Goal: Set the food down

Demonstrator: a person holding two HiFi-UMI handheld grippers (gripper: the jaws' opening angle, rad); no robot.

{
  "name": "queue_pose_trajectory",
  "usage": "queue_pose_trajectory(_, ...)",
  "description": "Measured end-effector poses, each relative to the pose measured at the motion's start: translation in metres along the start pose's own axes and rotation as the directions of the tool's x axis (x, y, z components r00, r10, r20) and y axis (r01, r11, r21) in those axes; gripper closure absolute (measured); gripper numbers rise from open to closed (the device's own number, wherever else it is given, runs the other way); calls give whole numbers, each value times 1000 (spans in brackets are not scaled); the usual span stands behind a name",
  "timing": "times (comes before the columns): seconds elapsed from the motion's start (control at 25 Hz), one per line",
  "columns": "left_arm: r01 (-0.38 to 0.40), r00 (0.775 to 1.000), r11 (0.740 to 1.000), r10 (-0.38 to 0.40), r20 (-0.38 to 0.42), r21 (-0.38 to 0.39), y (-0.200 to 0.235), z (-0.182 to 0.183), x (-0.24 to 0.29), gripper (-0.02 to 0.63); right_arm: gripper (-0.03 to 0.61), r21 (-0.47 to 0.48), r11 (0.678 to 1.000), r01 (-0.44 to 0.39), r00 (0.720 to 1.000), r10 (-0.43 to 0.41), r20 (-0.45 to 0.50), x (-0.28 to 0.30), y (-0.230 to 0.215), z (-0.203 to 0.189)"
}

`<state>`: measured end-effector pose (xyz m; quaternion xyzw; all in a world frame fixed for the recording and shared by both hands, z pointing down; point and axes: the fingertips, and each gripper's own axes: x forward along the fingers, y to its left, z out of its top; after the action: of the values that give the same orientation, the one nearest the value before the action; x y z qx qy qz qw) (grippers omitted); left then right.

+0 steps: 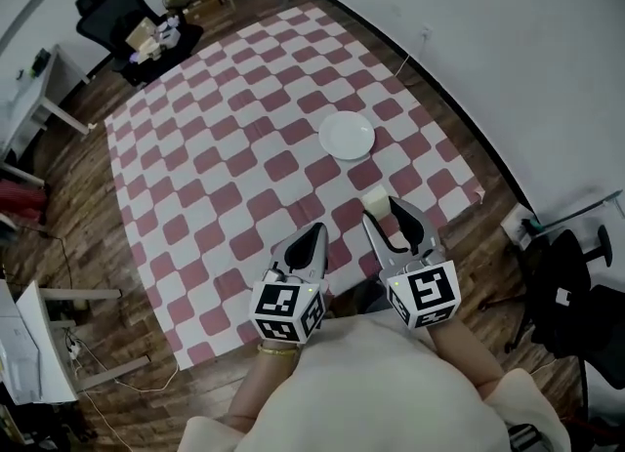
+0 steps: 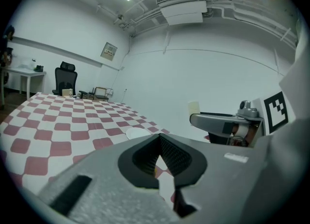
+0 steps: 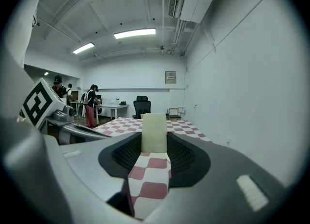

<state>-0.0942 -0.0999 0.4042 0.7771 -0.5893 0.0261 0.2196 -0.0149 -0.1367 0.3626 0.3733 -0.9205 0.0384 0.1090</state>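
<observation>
The food, a pale cream block [image 1: 375,202], is pinched between the tips of my right gripper [image 1: 384,214], which is shut on it above the near right part of the red-and-white checkered cloth [image 1: 225,147]. In the right gripper view the block [image 3: 154,132] stands upright between the jaws, held clear of the cloth. An empty white plate [image 1: 347,135] lies on the cloth beyond the grippers; it is also in the left gripper view [image 2: 137,132]. My left gripper [image 1: 314,233] hovers beside the right one, shut with nothing in it [image 2: 159,143].
The cloth lies on a wooden floor beside a white wall on the right. A black office chair [image 1: 107,1] and a cart stand beyond the far corner, a white desk [image 1: 39,79] at the left, and another black chair [image 1: 576,284] at the right. People [image 3: 90,104] stand far off.
</observation>
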Motion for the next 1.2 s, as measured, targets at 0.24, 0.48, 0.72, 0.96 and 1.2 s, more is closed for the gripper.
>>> queue_pose_trajectory(0.24, -74, 997, 997, 74, 10, -24, 1, 8, 24, 609, 408, -11, 998, -60, 998, 60, -23, 19, -30, 1)
queue_pose_trajectory(0.48, -130, 991, 991, 131, 21, -43, -4, 12, 52, 609, 408, -22, 992, -124, 991, 123, -42, 37, -57, -1)
queue_pose_trajectory(0.72, -176, 984, 982, 178, 27, -61, -3, 17, 75, 609, 408, -33, 984, -178, 982, 175, -69, 56, -78, -5)
queue_pose_trajectory(0.96, -221, 974, 972, 224, 30, -84, 2, 19, 93, 609, 408, -44, 973, -228, 969, 223, -103, 78, -94, -9)
queue_pose_trajectory(1.2, -263, 963, 958, 268, 28, -117, 9, 18, 109, 609, 408, -48, 960, -276, 954, 267, -135, 98, -105, -16)
